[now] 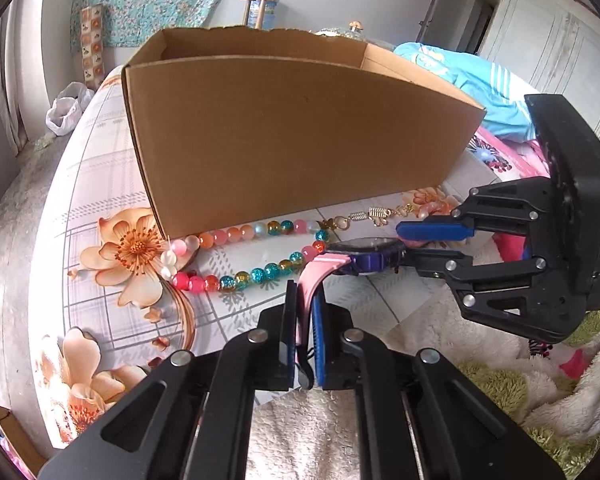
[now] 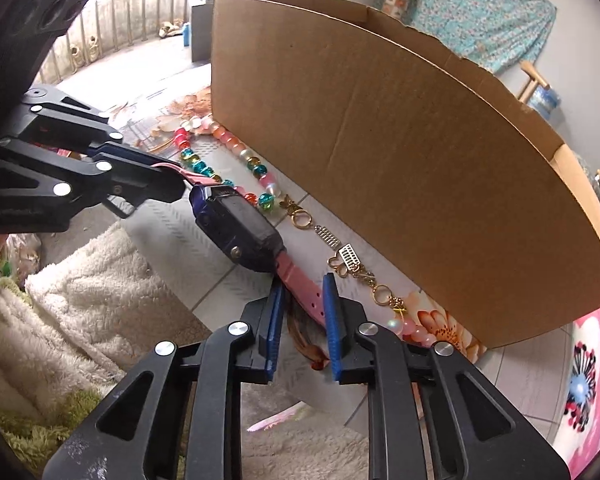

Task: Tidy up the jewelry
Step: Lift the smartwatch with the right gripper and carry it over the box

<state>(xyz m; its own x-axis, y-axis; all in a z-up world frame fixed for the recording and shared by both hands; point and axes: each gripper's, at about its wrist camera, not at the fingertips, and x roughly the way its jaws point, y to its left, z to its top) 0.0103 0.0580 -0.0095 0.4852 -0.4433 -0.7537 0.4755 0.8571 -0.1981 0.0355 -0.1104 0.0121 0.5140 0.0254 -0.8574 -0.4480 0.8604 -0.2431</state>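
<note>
Cardboard box stands on the tabletop. Bead necklace lies along its front wall, touching it. Watch sits before the necklace, fleece blanket nearest the near edge.

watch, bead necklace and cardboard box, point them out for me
watch (image 2: 236, 228), right wrist view, on its dark face
bead necklace (image 1: 260, 274), left wrist view, on a teal bead in the near strand
cardboard box (image 1: 292, 132), left wrist view, on its front wall

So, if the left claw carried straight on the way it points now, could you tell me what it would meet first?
Probably the bead necklace on the floral cloth, with the cardboard box wall just behind. The left claw is shut on the pink strap of the watch, so that would travel ahead of it. Depth is uncertain.
</note>
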